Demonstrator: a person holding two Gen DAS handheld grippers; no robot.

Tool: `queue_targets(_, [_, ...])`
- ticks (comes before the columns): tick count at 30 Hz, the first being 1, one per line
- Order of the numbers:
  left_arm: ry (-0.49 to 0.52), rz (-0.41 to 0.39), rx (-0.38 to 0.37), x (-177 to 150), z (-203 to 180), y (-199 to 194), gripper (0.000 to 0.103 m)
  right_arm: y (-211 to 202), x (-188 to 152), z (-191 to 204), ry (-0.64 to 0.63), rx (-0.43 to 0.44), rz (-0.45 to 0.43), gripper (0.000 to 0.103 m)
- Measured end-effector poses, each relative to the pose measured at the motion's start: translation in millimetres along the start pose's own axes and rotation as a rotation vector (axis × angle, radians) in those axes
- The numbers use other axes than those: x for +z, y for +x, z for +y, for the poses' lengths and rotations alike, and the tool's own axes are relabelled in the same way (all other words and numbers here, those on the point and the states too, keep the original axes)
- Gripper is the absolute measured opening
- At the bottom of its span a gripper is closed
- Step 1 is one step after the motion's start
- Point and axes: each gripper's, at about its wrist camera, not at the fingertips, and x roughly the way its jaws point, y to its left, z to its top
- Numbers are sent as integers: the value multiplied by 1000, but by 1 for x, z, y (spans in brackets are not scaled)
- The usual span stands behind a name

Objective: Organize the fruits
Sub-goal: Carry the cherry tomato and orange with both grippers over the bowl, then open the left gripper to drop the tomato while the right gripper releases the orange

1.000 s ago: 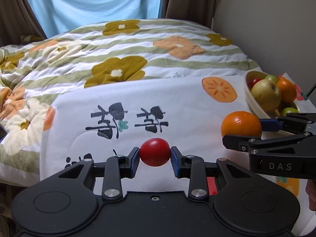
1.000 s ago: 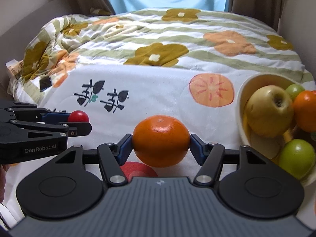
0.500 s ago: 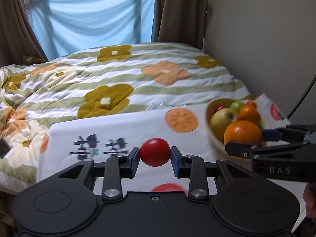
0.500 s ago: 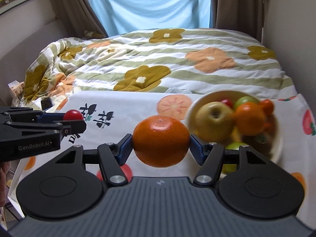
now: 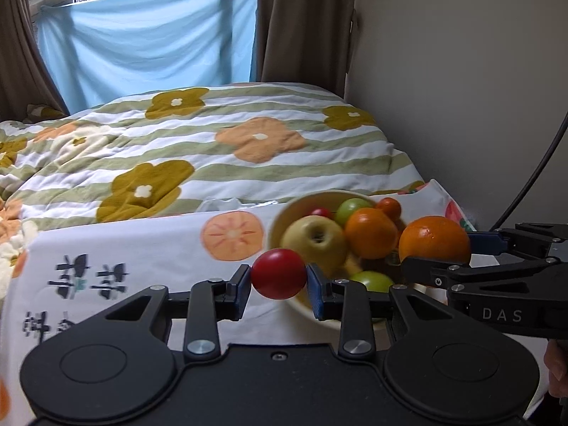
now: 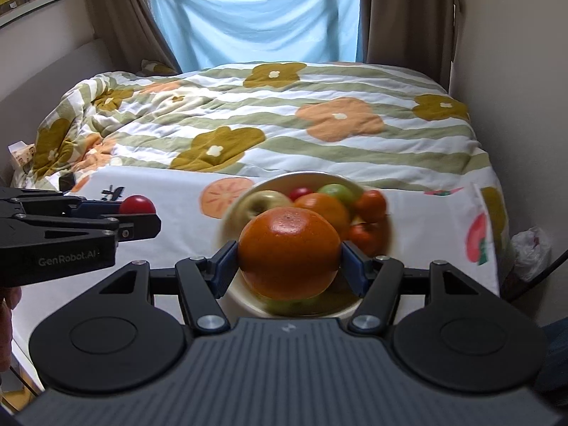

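Observation:
My left gripper [image 5: 279,280] is shut on a small red tomato [image 5: 279,274] and holds it in the air just left of the cream fruit bowl [image 5: 277,220]. My right gripper [image 6: 288,266] is shut on a large orange [image 6: 288,254] and holds it over the near side of the bowl [image 6: 330,310]. The bowl holds a yellow apple [image 5: 316,239], an orange [image 5: 371,232], green fruits and small red ones. Each gripper shows in the other's view: the right one with its orange [image 5: 435,241], the left one with its tomato [image 6: 136,205].
The bowl stands on a white cloth [image 5: 142,248] printed with fruit slices and dark characters. Behind it lies a striped floral quilt [image 5: 213,149]. A wall [image 5: 461,88] and a black cable [image 5: 532,177] are at the right. Curtains and a blue sheet hang at the back.
Both grippers rose and moved right toward the bowl with their fruit. The bowl now sits right under the orange and beside the tomato. Both grips held unchanged.

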Motion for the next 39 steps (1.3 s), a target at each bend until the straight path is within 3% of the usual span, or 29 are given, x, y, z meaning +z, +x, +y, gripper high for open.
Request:
queue_targets(16, [-50,88,51,-8,-39,65,39,20,-16,-62,-12,17,20,77])
queue_targets(17, [-53,88,56,-8,-40,66,43,20,-16,-64,-13,17,21,77])
queue_targets(19, [-56,76,63,-7,-41,64,79,20,-16,-67,-13,16,18,77])
queue_targets(21, [-56,47,84,-7,-43,58,88,21,-15,-71,-13,14,15,77])
queue_targets(31, [-87,52,133,-12,-31,43,88,40,-3,-89,-8,6,-24,77])
queue_targets(39, [-97,73,166,-18,-24,42,88,67,1,-93,-14,69,-51,77])
